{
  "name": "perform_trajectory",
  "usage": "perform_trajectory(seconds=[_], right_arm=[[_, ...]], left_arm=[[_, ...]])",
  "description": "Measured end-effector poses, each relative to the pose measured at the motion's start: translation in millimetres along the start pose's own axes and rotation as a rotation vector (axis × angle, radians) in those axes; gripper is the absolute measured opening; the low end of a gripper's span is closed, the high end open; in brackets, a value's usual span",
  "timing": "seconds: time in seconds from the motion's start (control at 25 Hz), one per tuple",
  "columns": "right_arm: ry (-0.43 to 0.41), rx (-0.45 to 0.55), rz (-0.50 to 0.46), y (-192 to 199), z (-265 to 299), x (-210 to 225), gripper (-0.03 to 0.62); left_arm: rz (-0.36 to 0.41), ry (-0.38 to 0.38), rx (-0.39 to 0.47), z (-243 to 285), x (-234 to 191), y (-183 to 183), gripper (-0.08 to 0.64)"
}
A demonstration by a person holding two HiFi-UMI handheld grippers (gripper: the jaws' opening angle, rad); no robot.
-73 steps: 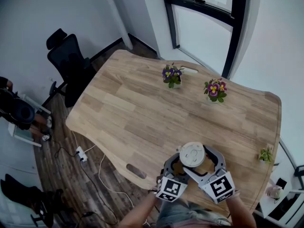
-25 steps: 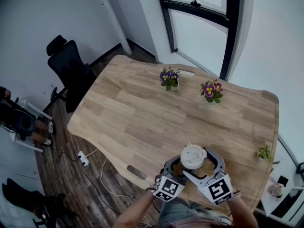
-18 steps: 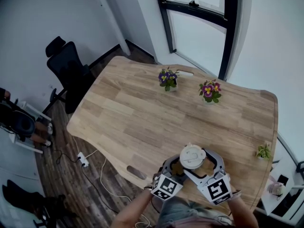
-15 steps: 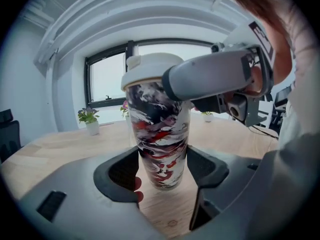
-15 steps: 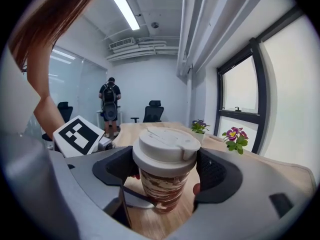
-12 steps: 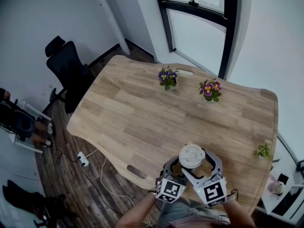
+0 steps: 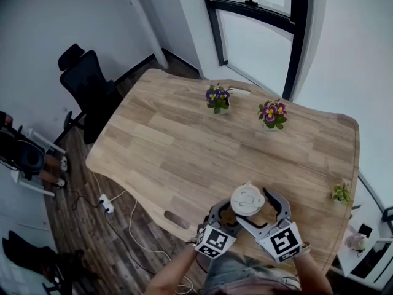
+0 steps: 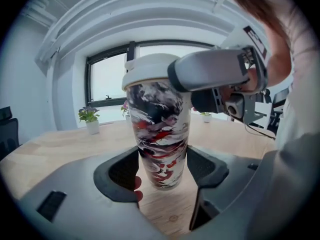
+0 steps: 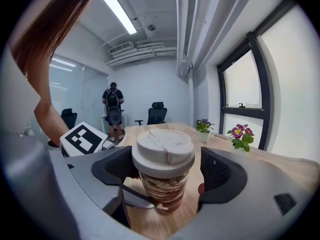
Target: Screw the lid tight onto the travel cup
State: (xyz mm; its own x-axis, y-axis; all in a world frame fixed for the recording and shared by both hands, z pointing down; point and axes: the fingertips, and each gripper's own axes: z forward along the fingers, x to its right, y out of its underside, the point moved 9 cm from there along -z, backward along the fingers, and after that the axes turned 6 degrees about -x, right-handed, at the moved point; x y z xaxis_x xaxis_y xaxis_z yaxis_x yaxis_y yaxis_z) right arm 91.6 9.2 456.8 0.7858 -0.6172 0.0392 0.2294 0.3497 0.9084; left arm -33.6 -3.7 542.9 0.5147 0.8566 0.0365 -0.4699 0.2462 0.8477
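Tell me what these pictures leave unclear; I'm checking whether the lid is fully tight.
Threads under the lid: covered by its rim in every view.
Base of the travel cup, head view: hidden beneath the lid.
Hold of the right gripper on the lid, right gripper view: a sliver shows beside one pad, contact unclear.

The travel cup [image 8: 159, 134] has a glossy marbled body; its lid [image 9: 163, 149] is matt white, probably plastic. The table [image 7: 184, 140] is smooth pale wood.
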Motion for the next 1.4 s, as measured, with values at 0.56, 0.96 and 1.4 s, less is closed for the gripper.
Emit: perform_trajectory(seconds=[0.56, 0.96, 1.4], right_arm=[[0.100, 0.021, 0.014, 1, 2, -11, 0.385], [-0.023, -0.006, 0.033, -4, 4, -5, 0.387], [0.040, -0.022, -0.007, 1, 4, -6, 0.385]], left_arm=[[-0.047, -0.091, -0.007, 0, 9, -3, 0.298], [-0.018, -0.018, -0.017, -2, 4, -1, 0.298], [-0.022, -0.035, -0.038, 1, 6, -5, 0.298]])
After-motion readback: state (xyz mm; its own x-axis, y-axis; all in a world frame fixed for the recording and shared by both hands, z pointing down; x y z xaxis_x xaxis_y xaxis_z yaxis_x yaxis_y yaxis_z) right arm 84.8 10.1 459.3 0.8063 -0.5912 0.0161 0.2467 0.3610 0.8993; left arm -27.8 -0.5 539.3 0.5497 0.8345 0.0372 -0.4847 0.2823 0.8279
